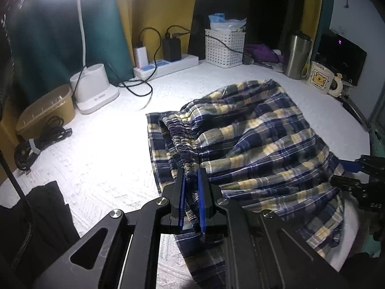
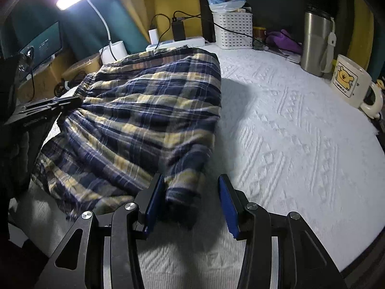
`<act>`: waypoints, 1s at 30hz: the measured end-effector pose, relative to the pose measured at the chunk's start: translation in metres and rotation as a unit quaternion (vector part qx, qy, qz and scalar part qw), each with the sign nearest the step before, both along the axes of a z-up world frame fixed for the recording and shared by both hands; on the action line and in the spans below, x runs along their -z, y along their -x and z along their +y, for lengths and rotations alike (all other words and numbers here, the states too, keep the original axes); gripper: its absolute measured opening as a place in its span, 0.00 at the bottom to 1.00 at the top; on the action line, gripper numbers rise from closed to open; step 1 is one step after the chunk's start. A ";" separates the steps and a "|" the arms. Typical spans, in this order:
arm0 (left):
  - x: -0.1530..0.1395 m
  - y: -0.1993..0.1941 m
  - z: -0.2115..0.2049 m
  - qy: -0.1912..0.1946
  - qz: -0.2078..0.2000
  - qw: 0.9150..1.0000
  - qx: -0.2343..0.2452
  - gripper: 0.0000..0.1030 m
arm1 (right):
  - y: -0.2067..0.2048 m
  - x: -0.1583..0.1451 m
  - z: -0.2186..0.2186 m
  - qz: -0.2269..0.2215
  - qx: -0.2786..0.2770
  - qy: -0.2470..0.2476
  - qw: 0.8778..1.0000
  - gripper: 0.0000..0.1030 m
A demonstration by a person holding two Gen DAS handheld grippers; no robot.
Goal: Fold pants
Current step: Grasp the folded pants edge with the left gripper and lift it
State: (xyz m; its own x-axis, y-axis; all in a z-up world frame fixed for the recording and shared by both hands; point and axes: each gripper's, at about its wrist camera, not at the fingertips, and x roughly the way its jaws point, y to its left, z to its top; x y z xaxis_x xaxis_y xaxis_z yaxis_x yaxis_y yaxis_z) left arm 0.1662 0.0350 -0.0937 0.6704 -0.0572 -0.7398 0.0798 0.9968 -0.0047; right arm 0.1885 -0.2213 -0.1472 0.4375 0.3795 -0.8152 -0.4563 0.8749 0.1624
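The navy-and-yellow plaid cotton pants are lying doubled over on the white textured counter. My left hand-held gripper is clenching the elastic waistband; my right hand-held gripper is gaping around a corner. One fold seems done; flattening and perhaps another fold are remaining.

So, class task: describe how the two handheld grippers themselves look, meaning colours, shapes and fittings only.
Both the left gripper and the right gripper are matte black metal. Each has two flat fingers lined with blue pads, angular link arms with triangular cutouts, and round silver screws at the joints. No cables or sleeves show.
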 end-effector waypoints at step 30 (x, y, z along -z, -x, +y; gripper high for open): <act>-0.031 -0.011 0.011 -0.045 -0.006 0.999 0.002 0.28 | 0.000 -0.026 -0.016 -0.023 0.021 -0.040 0.999 0.61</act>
